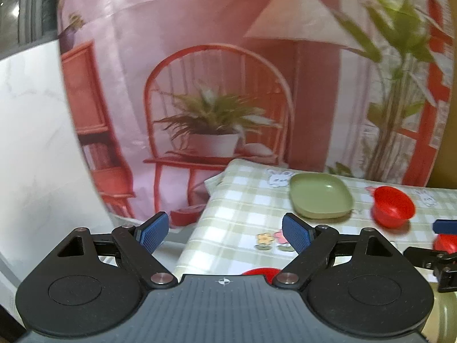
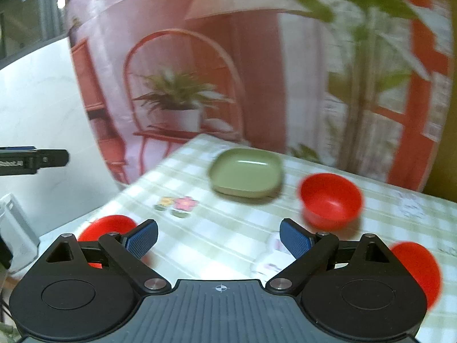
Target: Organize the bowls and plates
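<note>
Approaching with wide-open, empty right gripper (image 2: pixel 218 238): round red plastic bowl (image 2: pixel 330 200) at two o'clock, nearer than shallow rectangular green plastic plate (image 2: pixel 246 173) at twelve; left gripper (image 1: pixel 225 233) likewise open, empty.

Bare cloth (image 2: pixel 217 234) ahead (probably passable)

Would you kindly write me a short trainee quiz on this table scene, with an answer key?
1. True or false: the right gripper is shut on a bowl.
2. What colour is the rectangular plate on the checked tablecloth?
3. Multiple choice: the upright red bowl next to that plate holds A) fruit, B) nothing, C) water.

Key
1. False: its jaws stand open with nothing between them, as do the left gripper's.
2. Green.
3. B.
</note>
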### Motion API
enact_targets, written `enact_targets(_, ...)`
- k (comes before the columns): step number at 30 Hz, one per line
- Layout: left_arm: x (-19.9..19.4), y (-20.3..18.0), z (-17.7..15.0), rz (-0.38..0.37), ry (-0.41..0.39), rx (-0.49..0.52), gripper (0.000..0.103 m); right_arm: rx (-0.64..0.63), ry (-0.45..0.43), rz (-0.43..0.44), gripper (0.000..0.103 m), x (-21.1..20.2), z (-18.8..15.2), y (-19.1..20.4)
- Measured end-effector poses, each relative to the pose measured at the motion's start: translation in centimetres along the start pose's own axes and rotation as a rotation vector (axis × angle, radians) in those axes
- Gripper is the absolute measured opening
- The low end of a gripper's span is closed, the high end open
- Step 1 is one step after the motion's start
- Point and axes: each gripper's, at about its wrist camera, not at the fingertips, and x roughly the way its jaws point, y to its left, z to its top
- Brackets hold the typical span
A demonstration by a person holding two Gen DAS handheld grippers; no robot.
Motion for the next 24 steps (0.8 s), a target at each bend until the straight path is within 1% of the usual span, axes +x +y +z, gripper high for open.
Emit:
enact_targets(3, 1.3, 1.3, -1.0, 0.008, 0.027, -0.025, 0.087, 0.006, 0.013, 0.058, 0.087, 2.3, 0.4, 1.7)
enact_targets(6, 2.8, 1.8, -2.5, 0.006, 0.074, -0.043, 0.086, 0.008, 0.041, 0.086, 0.084, 4.7, 0.6, 3.1)
enact_targets(9, 4.2, 2.1, -3.9, 0.001, 0.119, -0.029, 0.084, -0.005, 0.085, 0.085, 0.079, 7.1, 0.4, 4.3)
enact_targets(12, 5.2, 2.2, -5.3, -0.021, 0.161, -0.023, 0.081, -0.005, 0.143, 0.091, 0.072, 9.1, -0.4, 5.0)
enact_targets(13, 5.5, 2.2, -5.9, -0.029, 0.176, -0.024, 0.079, -0.005, 0.162, 0.094, 0.07, 9.5, -0.7, 5.3)
enact_targets(16, 6.0, 2.5, -7.2, -0.061, 0.226, -0.057, 0.076, -0.008, 0.199, 0.1, 0.067, 10.4, -1.5, 5.8)
enact_targets(18, 6.0, 2.6, -8.0, -0.076, 0.239, -0.072, 0.07, -0.011, 0.212, 0.105, 0.064, 10.6, -2.0, 6.0)
enact_targets(20, 6.0, 2.5, -8.6, -0.082, 0.248, -0.073, 0.061, -0.011, 0.221, 0.114, 0.061, 10.7, -2.4, 6.2)
enact_targets(21, 6.0, 2.5, -8.8, -0.084, 0.251, -0.074, 0.06, -0.009, 0.224, 0.12, 0.061, 10.7, -2.5, 6.3)
enact_targets(24, 6.2, 2.4, -9.1, -0.083, 0.259, -0.092, 0.053, -0.007, 0.234, 0.134, 0.055, 10.8, -2.8, 6.5)
